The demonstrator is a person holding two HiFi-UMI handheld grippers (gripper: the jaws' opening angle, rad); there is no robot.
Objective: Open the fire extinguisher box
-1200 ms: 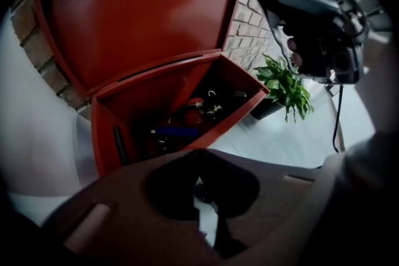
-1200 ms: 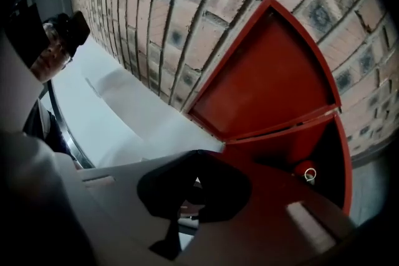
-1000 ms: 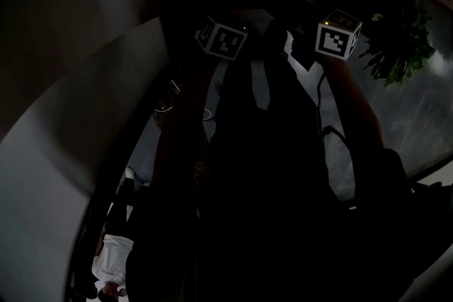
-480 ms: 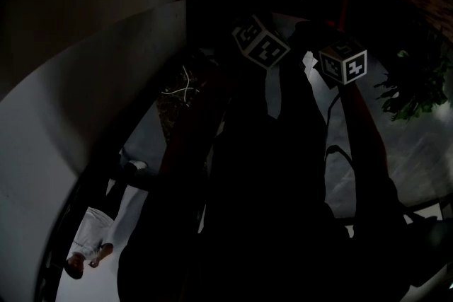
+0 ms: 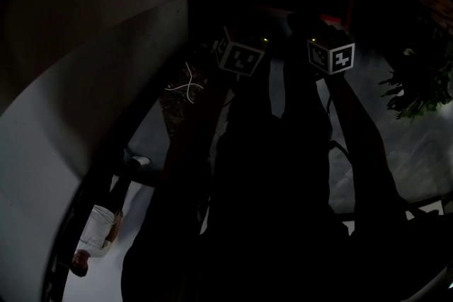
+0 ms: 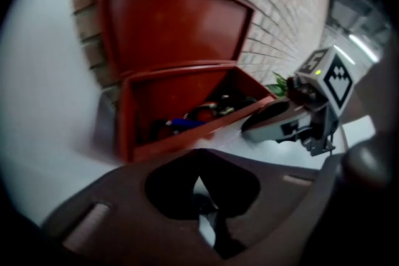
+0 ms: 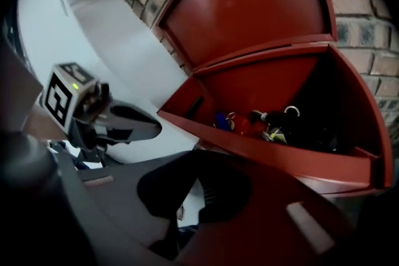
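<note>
Brick wall (image 7: pixel 358 6) behind open red box (image 7: pixel 249 15); left claw (image 6: pixel 199 179) closed, right claw (image 7: pixel 187 191) apparently too.

The head view is very dark. The left gripper (image 6: pixel 201 193) and the right gripper (image 7: pixel 181 212) are mostly lost in it. Only the left cube (image 5: pixel 241 56) and the right cube (image 5: pixel 331 55) show, and the jaws are hidden. The box (image 6: pixel 181 40) is just a faint red edge at the top there. The plant (image 5: pixel 417 81) is a dim shape. A person (image 5: pixel 95 237) at the bottom left is small and dark. In the left gripper view the things (image 6: pixel 199 115) in the box are small and blurry, so I cannot tell what they are. In the right gripper view the box is black inside at its right end, and the top of the lid (image 7: pixel 249 3) is cut off by the picture's edge.
</note>
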